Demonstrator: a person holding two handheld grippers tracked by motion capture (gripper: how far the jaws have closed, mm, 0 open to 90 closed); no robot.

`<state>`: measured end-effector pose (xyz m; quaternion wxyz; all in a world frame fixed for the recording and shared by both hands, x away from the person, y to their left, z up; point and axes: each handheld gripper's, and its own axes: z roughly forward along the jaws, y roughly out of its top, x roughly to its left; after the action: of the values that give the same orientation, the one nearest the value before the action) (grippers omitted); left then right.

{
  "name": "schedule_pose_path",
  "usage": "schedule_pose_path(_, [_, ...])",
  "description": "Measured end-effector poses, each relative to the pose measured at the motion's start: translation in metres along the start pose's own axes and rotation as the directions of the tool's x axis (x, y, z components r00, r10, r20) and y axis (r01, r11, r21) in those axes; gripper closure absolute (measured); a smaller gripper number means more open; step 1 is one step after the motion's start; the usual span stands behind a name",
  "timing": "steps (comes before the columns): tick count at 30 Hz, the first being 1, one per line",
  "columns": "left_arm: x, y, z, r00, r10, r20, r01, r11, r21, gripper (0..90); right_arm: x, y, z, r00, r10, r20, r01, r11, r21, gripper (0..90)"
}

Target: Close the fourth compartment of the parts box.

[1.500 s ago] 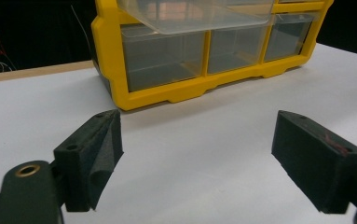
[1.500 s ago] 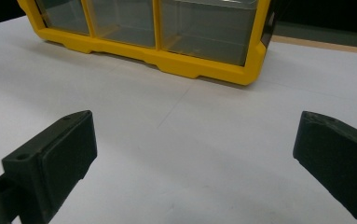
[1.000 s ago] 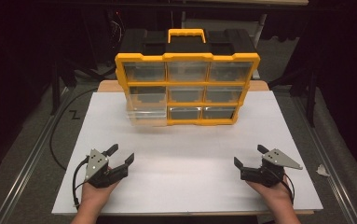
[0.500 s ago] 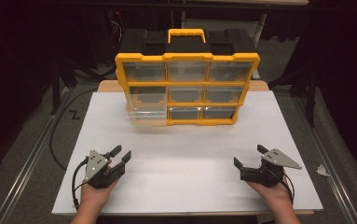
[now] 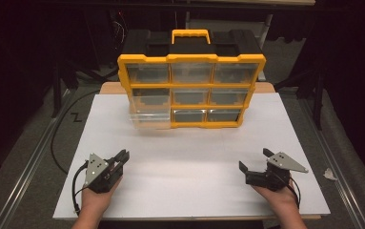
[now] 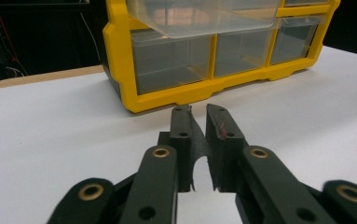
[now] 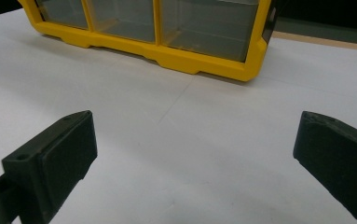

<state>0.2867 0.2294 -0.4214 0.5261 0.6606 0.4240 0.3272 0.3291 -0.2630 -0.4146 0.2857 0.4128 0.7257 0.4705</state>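
A dark room surrounds a white table [image 5: 189, 162], which carries everything in play.

The left gripper [image 6: 198, 126] has its jaws clenched, with just a thin slit between the pads and nothing held in them; in the high view it rests on the near left part of the table [image 5: 111, 167], pointing toward the far side. The right gripper [image 7: 195, 154] has its jaws spread wide and released, also empty, and sits at the near right [image 5: 256, 169]. Each is held by a hand [image 5: 92, 202] coming in from the near edge, with a cable trailing from the left one.

Well apart from both, at the far middle of the table, stands a yellow organizer cabinet [image 5: 191, 90] with a black top and a yellow carry handle [image 5: 190, 34]. It holds three rows of clear drawers. One, the pulled-out drawer [image 5: 150, 119] at the bottom left of the cabinet in the high view, juts forward from the frame; the left gripper view shows it overhanging from above [image 6: 199, 18].

This looks like the resting start of the work, with nothing yet touched. The open drawer seems the likely target. The next move calls for carrying a gripper forward across the bare table to the drawer's front lip; the left one is nearer, and would need to open its jaws if it is to grasp rather than push.
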Motion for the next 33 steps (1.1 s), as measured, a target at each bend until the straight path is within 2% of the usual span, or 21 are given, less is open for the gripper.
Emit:
schedule_pose_path(7, [-0.001,0.001,-0.001,1.0000,0.005,0.004,-0.005,1.0000,-0.006,89.2,0.001,0.000,0.000,1.0000,-0.002,-0.001,0.002,1.000,0.000,0.7])
schedule_pose_path(20, [0.000,0.001,-0.002,0.9996,-0.007,0.026,0.007,0.9996,-0.028,89.6,0.001,0.000,0.000,0.9999,-0.014,-0.010,0.014,1.000,0.000,0.7])
schedule_pose_path(22, [0.000,0.001,-0.003,0.9993,-0.019,0.034,0.020,0.9994,-0.028,89.6,0.001,0.000,0.000,0.9998,-0.015,-0.009,0.015,1.000,0.001,0.7])
schedule_pose_path(23, [0.000,0.002,-0.003,0.9986,-0.042,0.033,0.043,0.9988,-0.023,89.6,0.002,0.001,0.000,0.9998,-0.018,-0.012,0.018,1.000,0.001,0.7])
schedule_pose_path(27, [-0.004,0.006,-0.003,0.9992,-0.029,0.028,0.030,0.9977,-0.060,89.6,0.003,0.002,-0.001,0.9996,-0.027,-0.012,0.027,1.000,-0.006,0.7])
schedule_pose_path(33, [-0.009,0.011,0.001,0.9984,-0.030,0.048,0.033,0.9977,-0.060,89.6,0.004,0.002,0.000,0.9996,-0.024,-0.011,0.024,1.000,-0.003,0.7])
